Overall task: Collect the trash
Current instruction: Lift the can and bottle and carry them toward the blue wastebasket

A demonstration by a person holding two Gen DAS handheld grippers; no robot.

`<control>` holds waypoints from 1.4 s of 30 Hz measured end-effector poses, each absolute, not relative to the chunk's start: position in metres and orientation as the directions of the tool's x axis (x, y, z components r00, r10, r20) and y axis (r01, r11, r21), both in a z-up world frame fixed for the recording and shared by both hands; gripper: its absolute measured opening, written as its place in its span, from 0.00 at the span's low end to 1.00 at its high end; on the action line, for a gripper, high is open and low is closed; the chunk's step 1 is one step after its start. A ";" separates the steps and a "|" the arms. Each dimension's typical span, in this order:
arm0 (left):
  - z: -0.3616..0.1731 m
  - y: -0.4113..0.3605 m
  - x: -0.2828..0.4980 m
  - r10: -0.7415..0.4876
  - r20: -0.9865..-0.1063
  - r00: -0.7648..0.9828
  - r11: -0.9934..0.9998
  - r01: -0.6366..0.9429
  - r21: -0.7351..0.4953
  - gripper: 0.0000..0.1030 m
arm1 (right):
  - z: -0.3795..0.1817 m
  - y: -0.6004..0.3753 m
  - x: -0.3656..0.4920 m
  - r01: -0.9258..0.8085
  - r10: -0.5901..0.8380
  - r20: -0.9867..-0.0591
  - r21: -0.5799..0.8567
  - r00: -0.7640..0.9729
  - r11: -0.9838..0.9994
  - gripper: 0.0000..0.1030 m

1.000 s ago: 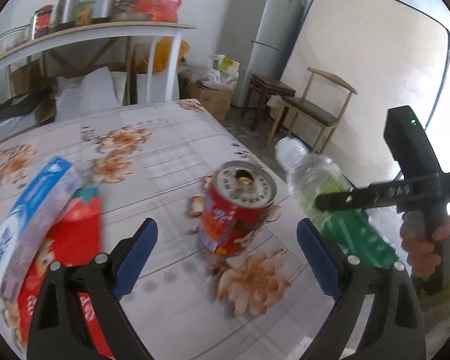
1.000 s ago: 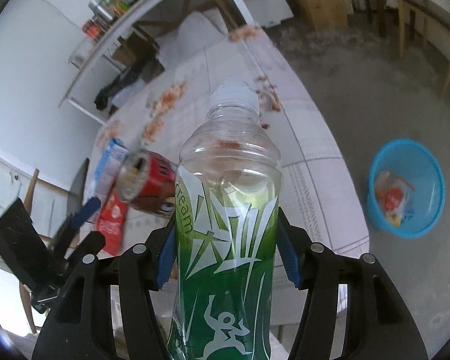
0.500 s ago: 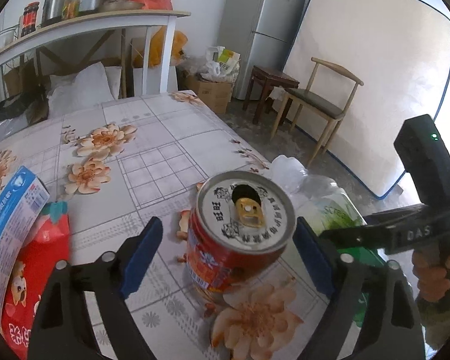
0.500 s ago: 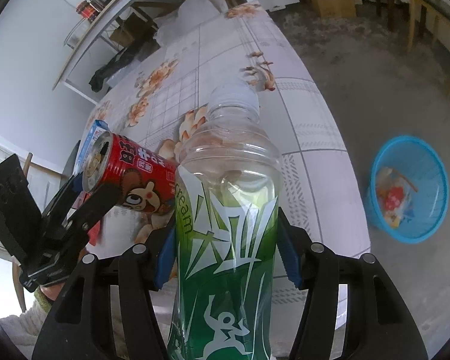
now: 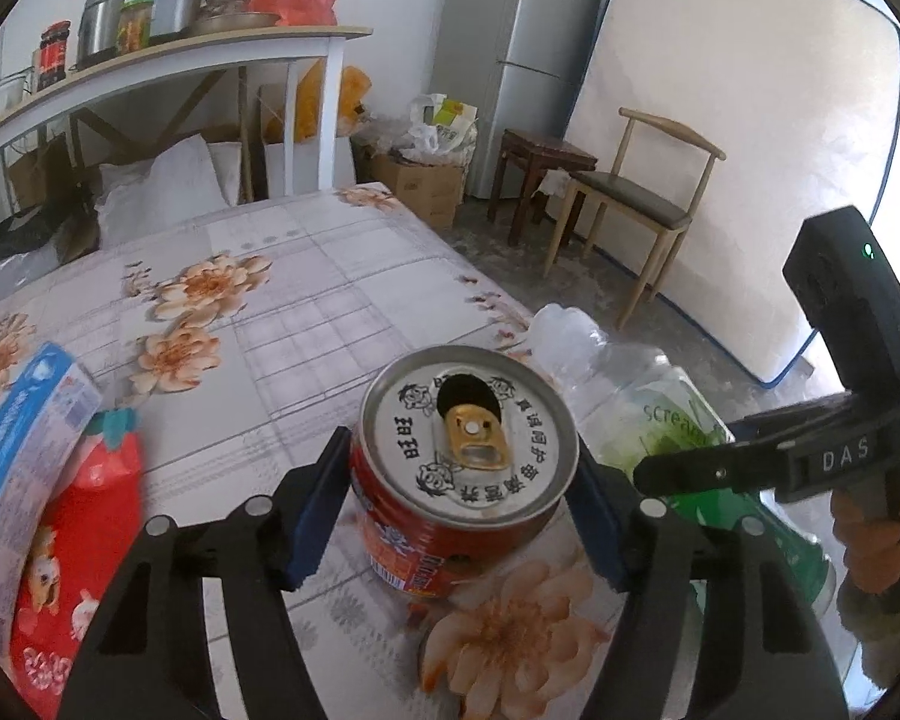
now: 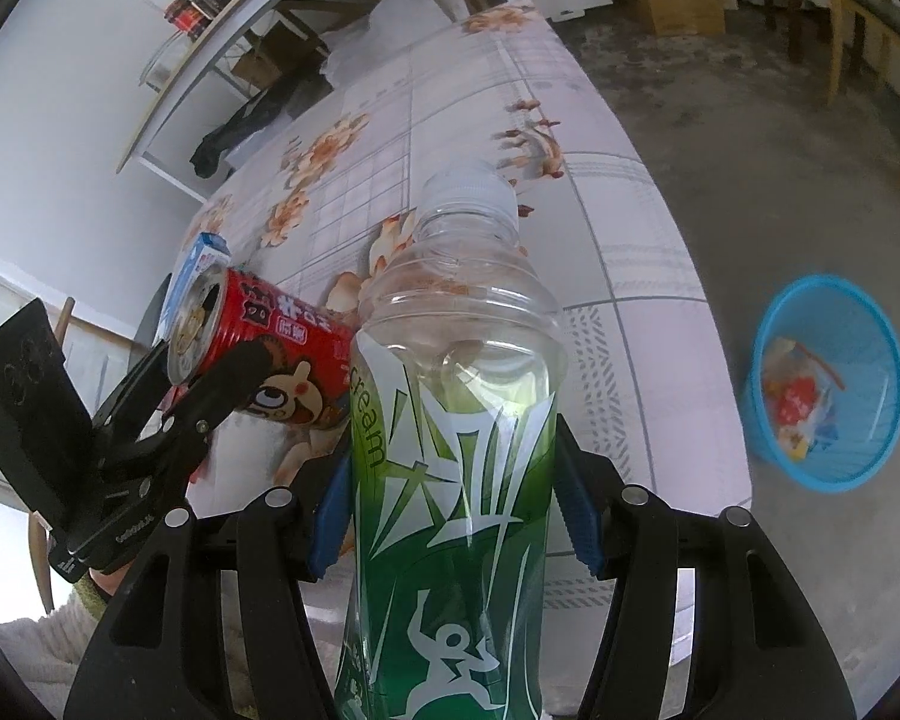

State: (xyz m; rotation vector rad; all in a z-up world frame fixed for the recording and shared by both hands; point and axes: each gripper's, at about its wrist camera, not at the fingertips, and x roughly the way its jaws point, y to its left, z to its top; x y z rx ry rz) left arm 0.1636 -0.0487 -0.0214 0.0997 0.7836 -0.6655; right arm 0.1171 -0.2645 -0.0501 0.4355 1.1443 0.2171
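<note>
My left gripper [image 5: 459, 510] is shut on a red drink can [image 5: 450, 498] with an open silver top, its blue pads against both sides of the can over the flowered table. My right gripper [image 6: 453, 516] is shut on a clear plastic bottle with a green label [image 6: 456, 480] and holds it off the table's edge. The can [image 6: 258, 348] and the left gripper [image 6: 150, 420] show at the left of the right wrist view. The bottle [image 5: 660, 426] and the right gripper's body show at the right of the left wrist view.
A blue-and-white carton [image 5: 24, 426] and a red snack bag [image 5: 72, 564] lie on the table [image 5: 306, 300] at the left. A blue basket [image 6: 828, 384] with trash stands on the floor to the right. A wooden chair [image 5: 636, 204], stool and shelf stand beyond.
My left gripper moved forward around the can and closed its pads on it. The right gripper kept hold of the bottle and shifted a little over the table edge.
</note>
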 end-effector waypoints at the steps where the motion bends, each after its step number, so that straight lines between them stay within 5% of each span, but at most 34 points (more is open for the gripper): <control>1: -0.021 -0.046 0.161 -0.510 -0.686 0.519 0.798 0.584 -0.151 0.64 | -0.050 -0.262 0.118 0.046 0.388 -0.830 0.441 0.402 0.896 0.54; 42: -0.019 -0.028 0.152 -0.497 -0.683 0.535 0.831 0.520 -0.198 0.64 | -0.053 -0.250 0.121 0.055 0.394 -0.824 0.453 0.406 0.890 0.56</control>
